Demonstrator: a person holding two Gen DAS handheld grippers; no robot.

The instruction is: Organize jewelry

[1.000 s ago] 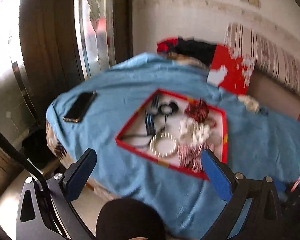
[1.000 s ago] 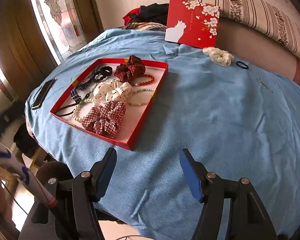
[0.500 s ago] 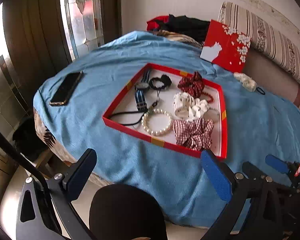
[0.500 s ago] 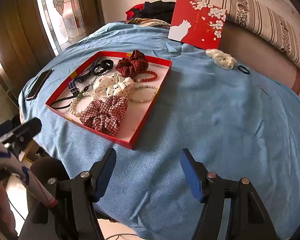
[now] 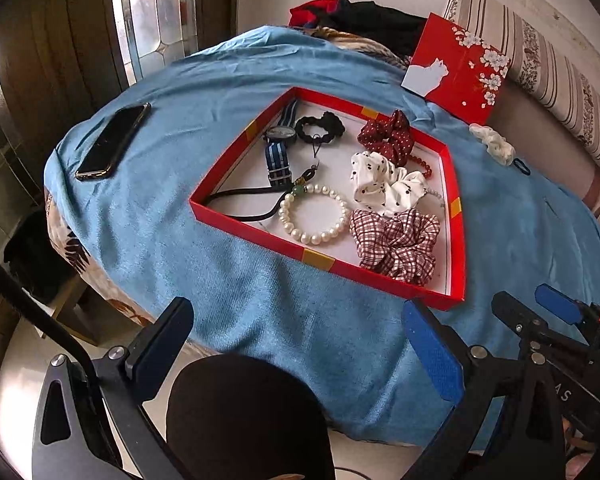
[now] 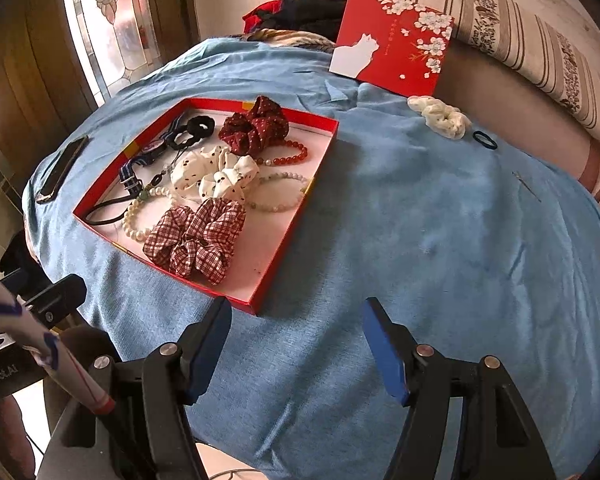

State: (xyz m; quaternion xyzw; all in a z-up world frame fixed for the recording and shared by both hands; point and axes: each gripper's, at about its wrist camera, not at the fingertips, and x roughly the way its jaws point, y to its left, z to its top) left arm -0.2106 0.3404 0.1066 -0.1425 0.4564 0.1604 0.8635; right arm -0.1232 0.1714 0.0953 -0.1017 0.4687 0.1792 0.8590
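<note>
A red tray (image 5: 236, 222) (image 6: 296, 236) lies on a blue cloth. It holds a pearl bracelet (image 5: 314, 216), a striped watch (image 5: 278, 148), a black scrunchie (image 5: 320, 130), a dark red scrunchie (image 6: 254, 128), a white dotted scrunchie (image 6: 214, 176), a plaid scrunchie (image 6: 196, 238) and bead bracelets (image 6: 288, 154). A white scrunchie (image 6: 440, 116) and a black hair tie (image 6: 485, 140) lie on the cloth beyond the tray. My left gripper (image 5: 296, 344) is open and empty near the table's front edge. My right gripper (image 6: 296, 340) is open and empty just before the tray's near corner.
A black phone (image 5: 114, 142) lies on the cloth at the left. A red lid with a white cat (image 6: 392, 40) leans at the back against a striped cushion (image 6: 520, 40). A thin pin (image 6: 526, 186) lies on the cloth at the right. Dark clothes (image 5: 364, 20) are piled behind.
Both grippers have moved in towards the table and tray, which now look larger. The right gripper now shows at the left view's right edge. Nothing was grasped.
</note>
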